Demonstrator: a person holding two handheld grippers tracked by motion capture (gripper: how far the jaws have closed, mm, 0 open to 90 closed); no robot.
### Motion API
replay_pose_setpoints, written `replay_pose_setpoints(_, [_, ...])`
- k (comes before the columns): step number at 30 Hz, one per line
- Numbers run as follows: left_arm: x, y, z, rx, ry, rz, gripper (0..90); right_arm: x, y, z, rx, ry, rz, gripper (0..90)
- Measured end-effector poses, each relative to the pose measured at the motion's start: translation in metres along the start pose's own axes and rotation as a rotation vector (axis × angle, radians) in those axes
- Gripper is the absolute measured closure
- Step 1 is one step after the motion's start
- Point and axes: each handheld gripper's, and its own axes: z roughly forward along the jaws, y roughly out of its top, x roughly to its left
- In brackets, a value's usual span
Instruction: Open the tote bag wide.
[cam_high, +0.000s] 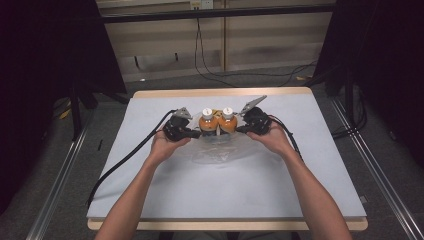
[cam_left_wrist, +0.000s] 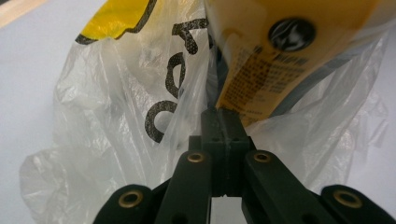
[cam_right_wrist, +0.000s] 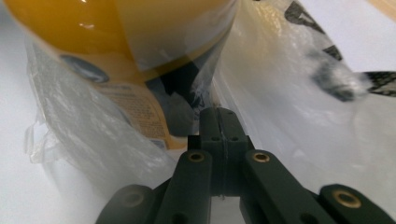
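Centrally, the fingers of the left gripper (cam_left_wrist: 222, 122) are clenched on a fold of the clear plastic bag (cam_left_wrist: 116, 130), their tips pressed together against the film. The fingers of the right gripper (cam_right_wrist: 222, 122) are likewise clenched, pinching the bag's opposite side. The bag is thin, crinkled and translucent, printed with black lettering and a yellow patch edged in black. Inside it stand two orange bottles, the left bottle (cam_high: 207, 122) and the right bottle (cam_high: 228, 120), upright and side by side, each with a white cap and a yellow label bearing fine print and a dark round emblem. Bag and bottles sit on the table (cam_high: 300, 170), nearer its far edge and midway between its side edges, with loose film spread toward the near edge.
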Motion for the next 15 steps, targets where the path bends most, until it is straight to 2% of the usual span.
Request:
replay_pose_setpoints(1, [0.002,-0.001,0.001,0.026,-0.002,0.031,90.0,0.0,-0.001,0.002,0.007,0.001,0.006,90.0])
replay_pose_setpoints(2, [0.0,-0.002,0.005,0.02,0.002,0.01,90.0,0.001,-0.002,0.005,0.023,-0.007,0.008,90.0])
replay_pose_setpoints(3, [-0.001,-0.003,0.007,0.047,0.002,0.016,90.0,0.0,-0.003,0.008,0.04,-0.011,-0.003,90.0])
replay_pose_setpoints(4, [0.0,-0.003,0.007,0.069,0.003,0.045,90.0,0.0,-0.006,0.014,0.06,-0.01,-0.002,90.0])
replay_pose_setpoints(5, [-0.001,-0.006,0.011,0.06,0.006,0.023,90.0,0.0,-0.007,0.016,0.065,-0.014,-0.003,90.0])
replay_pose_setpoints(8, [-0.003,-0.007,0.014,0.071,0.023,0.021,90.0,-0.001,-0.008,0.02,0.066,-0.008,0.002,90.0])
replay_pose_setpoints(10, [-0.002,-0.007,0.016,0.124,0.035,0.071,90.0,-0.002,-0.009,0.022,0.074,-0.009,0.005,90.0])
replay_pose_setpoints(12, [-0.005,-0.012,0.021,0.126,0.053,0.045,90.0,0.0,-0.01,0.023,0.088,-0.028,-0.002,90.0])
replay_pose_setpoints(15, [-0.005,-0.012,0.021,0.13,0.055,0.048,90.0,0.001,-0.011,0.025,0.109,-0.05,-0.021,90.0])
